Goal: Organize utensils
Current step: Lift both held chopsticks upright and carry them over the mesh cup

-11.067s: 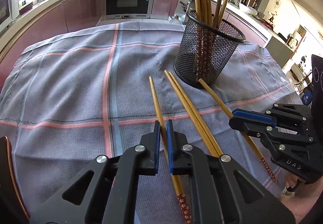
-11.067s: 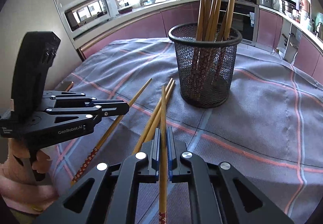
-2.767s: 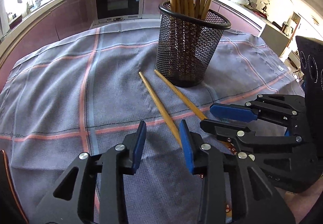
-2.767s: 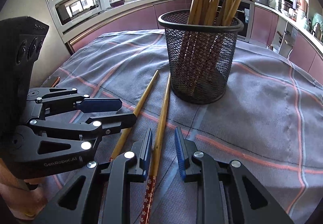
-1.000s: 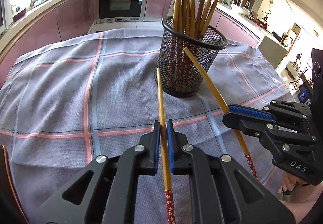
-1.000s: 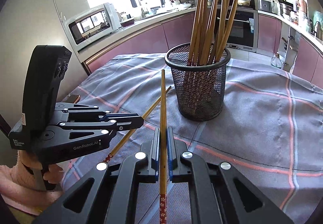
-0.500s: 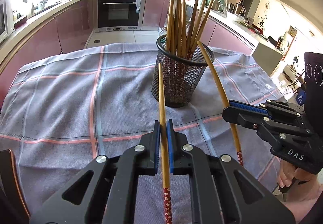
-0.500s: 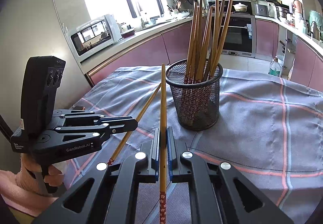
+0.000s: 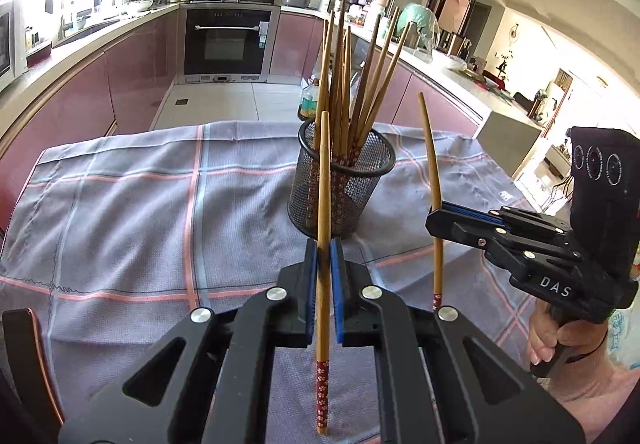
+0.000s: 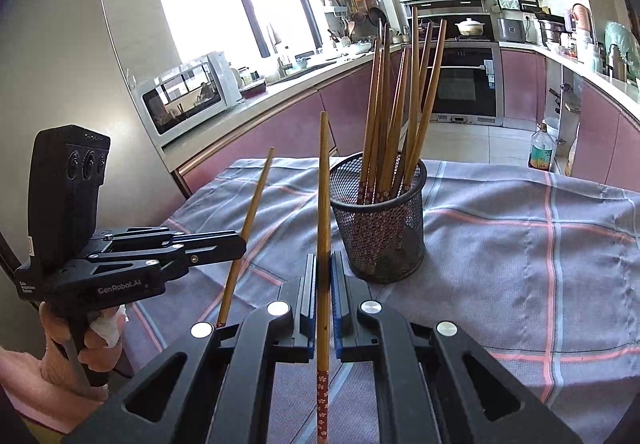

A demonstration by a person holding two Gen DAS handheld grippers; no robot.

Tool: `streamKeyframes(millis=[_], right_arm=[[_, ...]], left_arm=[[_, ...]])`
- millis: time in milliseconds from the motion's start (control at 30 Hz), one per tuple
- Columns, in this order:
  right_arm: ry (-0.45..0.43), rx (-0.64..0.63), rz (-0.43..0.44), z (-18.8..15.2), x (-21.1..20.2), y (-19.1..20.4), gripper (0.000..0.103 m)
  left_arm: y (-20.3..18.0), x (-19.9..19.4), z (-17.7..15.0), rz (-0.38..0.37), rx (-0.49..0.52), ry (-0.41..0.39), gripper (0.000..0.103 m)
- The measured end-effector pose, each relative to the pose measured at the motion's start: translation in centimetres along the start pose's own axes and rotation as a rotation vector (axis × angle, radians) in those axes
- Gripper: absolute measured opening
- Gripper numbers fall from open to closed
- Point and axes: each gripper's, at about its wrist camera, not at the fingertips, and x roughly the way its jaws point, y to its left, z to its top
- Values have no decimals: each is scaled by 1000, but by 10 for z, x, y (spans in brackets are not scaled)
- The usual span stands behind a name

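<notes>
2 chopsticks were off the desk (image 9: 120, 203), 1 in each gripper, and both stood on the near side of the mesh holder (image 9: 341, 187). The left gripper (image 9: 324, 256) was clamped nearly shut on the left chopstick (image 9: 323, 203), pads pressing its shaft a little below the middle; the right gripper (image 10: 324, 272) was closed the same way on the right chopstick (image 10: 323, 224). Each stick ran nearly upright, bare narrow tip up and red patterned end hanging down below the pads.

Measured from the holder, the left chopstick stood just in front of its near rim, its tip at about rim level in the left wrist view. The right chopstick (image 9: 434, 179) stood to the holder's right in that view, apart from the rim and leaning slightly. By that reading the left hand seemed the nearer.

About 10 chopsticks (image 10: 396, 103) already stood fanned in the holder, patterned ends down. The coming drop probably depended on carrying each stick's lower end up and over the rim, then lowering it along the holder's upright axis into a gap among them.
</notes>
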Motion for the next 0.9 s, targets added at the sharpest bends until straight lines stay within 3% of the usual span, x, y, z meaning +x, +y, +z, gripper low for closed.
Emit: streamKeyframes(millis=[900], right_arm=[[-130,-23,-17,38,-19,2,5]], left_arm=[[-8,-36,31,-34,-1,-124,7]])
